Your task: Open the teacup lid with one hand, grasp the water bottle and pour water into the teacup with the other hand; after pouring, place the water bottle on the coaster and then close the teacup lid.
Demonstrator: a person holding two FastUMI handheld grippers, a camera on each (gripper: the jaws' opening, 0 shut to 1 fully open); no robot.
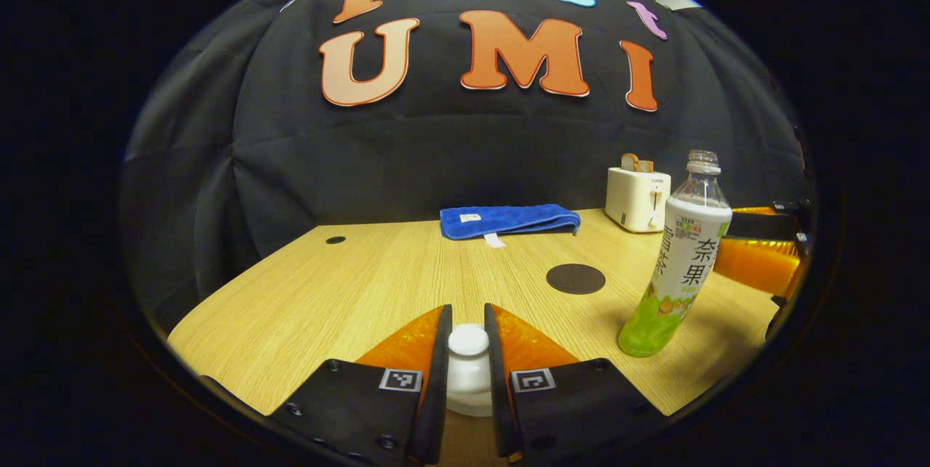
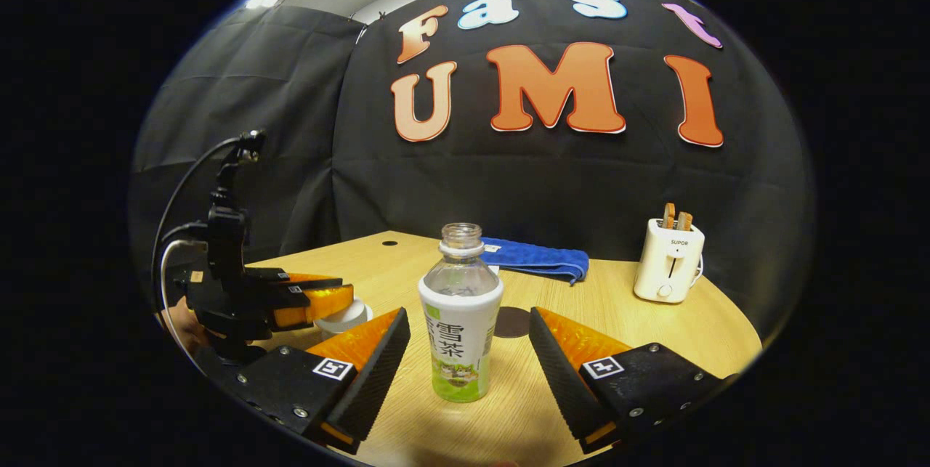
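Right up close, the left gripper (image 1: 468, 340) has its two fingers pinched on the white knob of the teacup lid (image 1: 468, 358), one finger pressing each side, and the lid looks seated on the cup below it, though the cup's rim is mostly hidden. So the lid grab is made; the lift, by my reading, is not done yet.

Over in the right gripper view, the right gripper (image 2: 468, 340) stands wide apart, fingers on either side of the water bottle (image 2: 461, 322) and not touching it. The bottle is upright on the table (image 2: 654, 336), cap off, neck open, ready for the squeeze.

Take the bottle as the landmark. Just behind it lies the dark round coaster (image 2: 513, 322), bare and waiting. Farther behind sits a folded blue towel (image 2: 541, 258), and well off to the bottle's right a white toaster (image 2: 668, 260) with slices in it. To the bottle's left, the teacup (image 2: 347, 318) peeks out under the far gripper.

Tally so far: lid gripped, bottle lined up. Still to come, as I judge it: raise the lid, clamp the bottle, pour, park it on the coaster, close the cup.
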